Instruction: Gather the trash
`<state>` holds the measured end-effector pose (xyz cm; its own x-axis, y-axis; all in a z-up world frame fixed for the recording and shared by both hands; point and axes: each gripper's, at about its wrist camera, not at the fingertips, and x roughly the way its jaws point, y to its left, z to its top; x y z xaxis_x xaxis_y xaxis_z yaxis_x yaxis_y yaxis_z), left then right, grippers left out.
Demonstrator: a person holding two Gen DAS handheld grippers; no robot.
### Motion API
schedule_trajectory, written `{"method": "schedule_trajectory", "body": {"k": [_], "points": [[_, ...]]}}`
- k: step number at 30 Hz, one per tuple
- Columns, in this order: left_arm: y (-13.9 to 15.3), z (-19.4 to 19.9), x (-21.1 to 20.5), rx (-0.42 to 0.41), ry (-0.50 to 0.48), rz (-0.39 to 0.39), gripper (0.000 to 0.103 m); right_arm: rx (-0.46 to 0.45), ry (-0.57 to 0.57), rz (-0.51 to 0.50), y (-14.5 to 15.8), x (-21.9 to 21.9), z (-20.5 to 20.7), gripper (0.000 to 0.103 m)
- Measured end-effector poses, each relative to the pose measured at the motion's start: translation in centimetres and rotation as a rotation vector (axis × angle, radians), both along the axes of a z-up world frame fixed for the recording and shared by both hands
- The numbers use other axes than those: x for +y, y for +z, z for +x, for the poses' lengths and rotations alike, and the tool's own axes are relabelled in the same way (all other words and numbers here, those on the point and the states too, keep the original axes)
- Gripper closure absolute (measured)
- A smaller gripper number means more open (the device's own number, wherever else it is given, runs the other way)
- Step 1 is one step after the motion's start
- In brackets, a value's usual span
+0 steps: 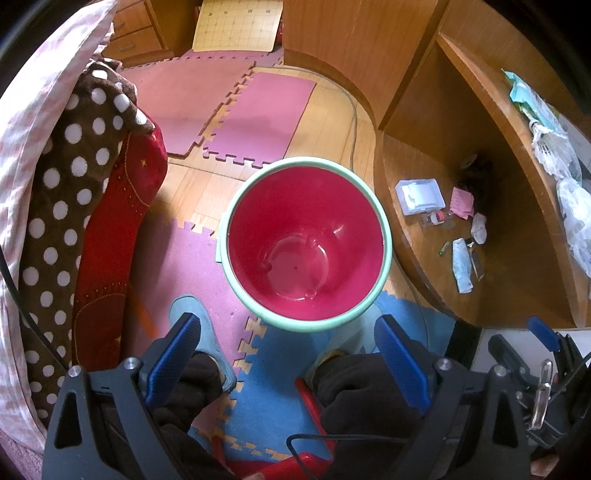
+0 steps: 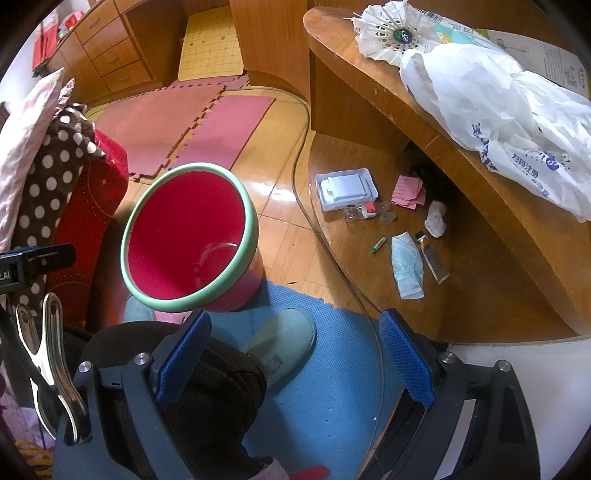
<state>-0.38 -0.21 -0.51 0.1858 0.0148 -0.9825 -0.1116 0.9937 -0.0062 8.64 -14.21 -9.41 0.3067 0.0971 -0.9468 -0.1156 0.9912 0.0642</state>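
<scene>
A red bin with a mint-green rim (image 1: 306, 240) stands on the floor, empty; it also shows in the right wrist view (image 2: 188, 236). My left gripper (image 1: 288, 332) is open and empty, just above and in front of the bin. My right gripper (image 2: 295, 332) is open and empty, over the blue mat to the right of the bin. Trash lies on the low wooden shelf (image 2: 480, 295): a blue face mask (image 2: 408, 266), a metal tube (image 2: 432, 256), a white wad (image 2: 436, 218), pink paper (image 2: 408, 192), a small bottle (image 2: 364, 212) and a green battery (image 2: 378, 244).
A white plastic bag (image 2: 498, 110) and a shuttlecock (image 2: 391, 33) lie on the desk top. A white tray (image 2: 345, 189) sits on the shelf. A cable (image 2: 306, 206) runs across the floor. Slippered feet (image 2: 284, 336) stand on foam mats. Polka-dot and red cloth (image 1: 74, 203) hang at left.
</scene>
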Motion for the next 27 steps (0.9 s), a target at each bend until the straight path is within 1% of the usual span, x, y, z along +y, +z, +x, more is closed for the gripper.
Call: {"method": "schedule_trajectory", "body": {"k": [4, 21, 27], "points": [[0.0, 0.1, 0.0, 0.001, 0.001, 0.0, 0.005, 0.002, 0.0, 0.001, 0.0, 0.0, 0.1, 0.009], [-1.4, 0.3, 0.5, 0.034, 0.007, 0.002, 0.005, 0.005, -0.001, 0.002, -0.2, 0.0, 0.3, 0.009], [-1.5, 0.4, 0.5, 0.033, 0.006, 0.001, 0.005, 0.007, 0.0, 0.002, -0.8, 0.1, -0.3, 0.009]]}}
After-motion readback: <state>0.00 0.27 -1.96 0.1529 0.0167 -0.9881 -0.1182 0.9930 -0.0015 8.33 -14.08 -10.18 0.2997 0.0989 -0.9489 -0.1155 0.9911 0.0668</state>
